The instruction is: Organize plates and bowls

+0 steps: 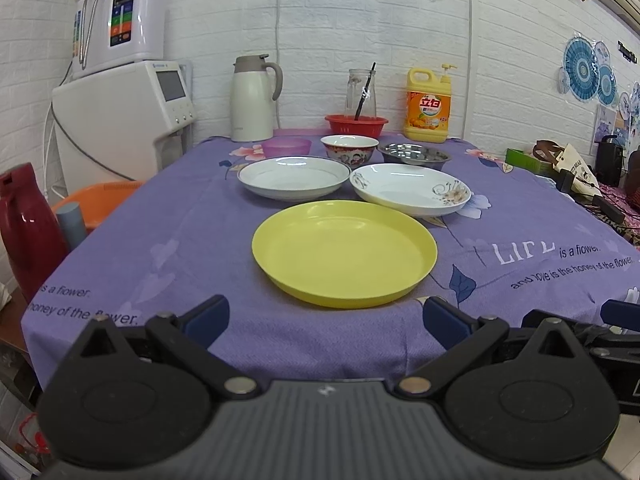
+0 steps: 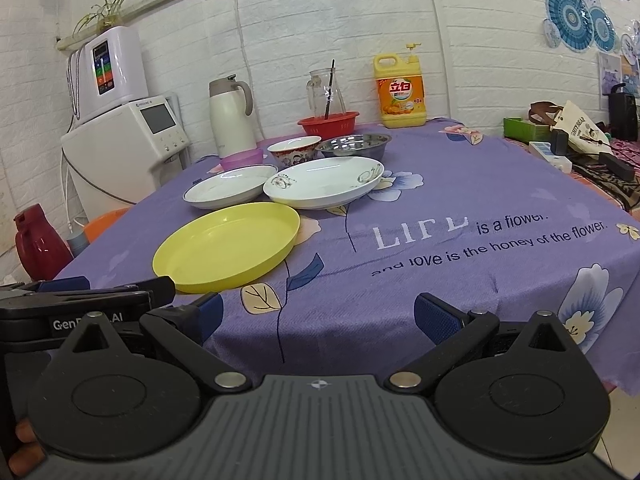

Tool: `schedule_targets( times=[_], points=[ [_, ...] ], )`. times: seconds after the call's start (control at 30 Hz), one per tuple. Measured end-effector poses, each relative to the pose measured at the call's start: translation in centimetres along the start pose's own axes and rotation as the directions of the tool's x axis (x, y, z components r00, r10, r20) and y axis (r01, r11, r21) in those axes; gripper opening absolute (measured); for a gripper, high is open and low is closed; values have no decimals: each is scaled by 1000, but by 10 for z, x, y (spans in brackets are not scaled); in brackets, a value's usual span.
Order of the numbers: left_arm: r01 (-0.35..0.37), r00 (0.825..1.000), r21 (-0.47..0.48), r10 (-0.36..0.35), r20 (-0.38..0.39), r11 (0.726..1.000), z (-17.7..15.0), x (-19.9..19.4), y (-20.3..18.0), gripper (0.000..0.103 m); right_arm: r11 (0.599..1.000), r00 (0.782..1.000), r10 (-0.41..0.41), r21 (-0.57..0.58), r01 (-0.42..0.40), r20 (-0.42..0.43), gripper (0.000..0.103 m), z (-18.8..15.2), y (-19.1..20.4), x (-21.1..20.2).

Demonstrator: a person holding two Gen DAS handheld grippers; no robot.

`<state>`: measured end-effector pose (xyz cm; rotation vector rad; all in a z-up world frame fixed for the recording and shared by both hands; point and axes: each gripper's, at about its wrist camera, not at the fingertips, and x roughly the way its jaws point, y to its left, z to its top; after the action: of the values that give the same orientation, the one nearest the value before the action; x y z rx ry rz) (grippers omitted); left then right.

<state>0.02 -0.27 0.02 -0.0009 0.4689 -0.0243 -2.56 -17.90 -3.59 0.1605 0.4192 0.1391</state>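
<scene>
A yellow plate (image 1: 344, 254) (image 2: 227, 247) lies nearest on the purple tablecloth. Behind it sit a plain white plate (image 1: 294, 177) (image 2: 231, 185) and a white plate with a floral print (image 1: 410, 189) (image 2: 324, 182). Farther back stand a purple bowl (image 1: 286, 146) (image 2: 242, 158), a red-patterned bowl (image 1: 349, 152) (image 2: 295, 151) and a steel bowl (image 1: 414, 155) (image 2: 353, 145). My left gripper (image 1: 326, 320) is open at the table's near edge, just short of the yellow plate. My right gripper (image 2: 318, 318) is open too, to the right of the yellow plate, holding nothing.
At the back stand a white thermos jug (image 1: 253, 98), a red basket (image 1: 356, 125) with a glass jar, and a yellow detergent bottle (image 1: 428, 106). White appliances (image 1: 120, 120) and a red flask (image 1: 28, 228) are left of the table. Clutter (image 2: 560, 136) lies at the right.
</scene>
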Motion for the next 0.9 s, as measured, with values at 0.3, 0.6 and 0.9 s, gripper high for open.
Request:
schedule_targets(
  times=[0.3, 0.6, 0.9],
  points=[
    [4, 1000, 3, -4, -3, 1000, -2, 0, -1, 103, 1000, 1000, 2, 4, -2, -7, 103, -1, 0, 1],
    [7, 1000, -1, -7, -11, 1000, -3, 1, 0, 103, 1000, 1000, 3, 5, -2, -7, 103, -1, 0, 2],
    [9, 1000, 0, -9, -15, 1000, -3, 2, 1, 103, 1000, 1000, 3, 4, -3, -7, 103, -2, 0, 2]
  ],
)
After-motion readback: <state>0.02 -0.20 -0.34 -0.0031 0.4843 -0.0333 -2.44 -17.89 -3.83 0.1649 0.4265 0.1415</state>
